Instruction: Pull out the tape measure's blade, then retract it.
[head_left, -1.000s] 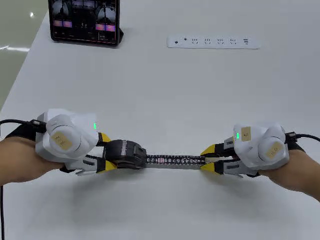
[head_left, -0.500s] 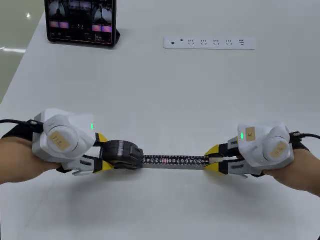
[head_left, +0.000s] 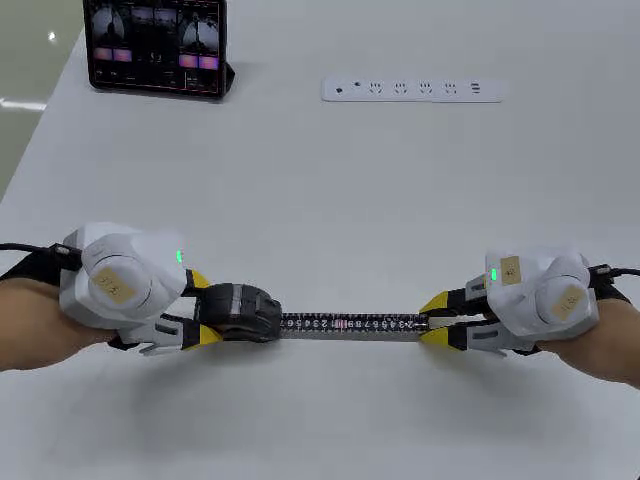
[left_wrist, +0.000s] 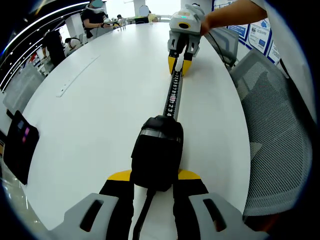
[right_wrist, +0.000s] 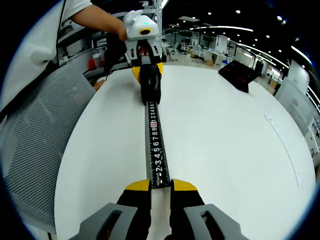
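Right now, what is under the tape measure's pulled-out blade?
Bare white table lies under the blade, stretched from the case in the left tool to the right tool. That tool's jaws cover the tip. Contact with the table is unclear.

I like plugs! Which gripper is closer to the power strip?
Right. In the head view the right gripper is straight below the power strip; the left gripper is off sideways.

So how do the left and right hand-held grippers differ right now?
The left hand-held gripper clamps the black tape measure case; the right hand-held gripper pinches the end of the blade. The left's jaws stand wide around the thick case; the right's are nearly closed on the thin blade. Both have white bodies and yellow jaw tips, sit low over the white table, and face each other.
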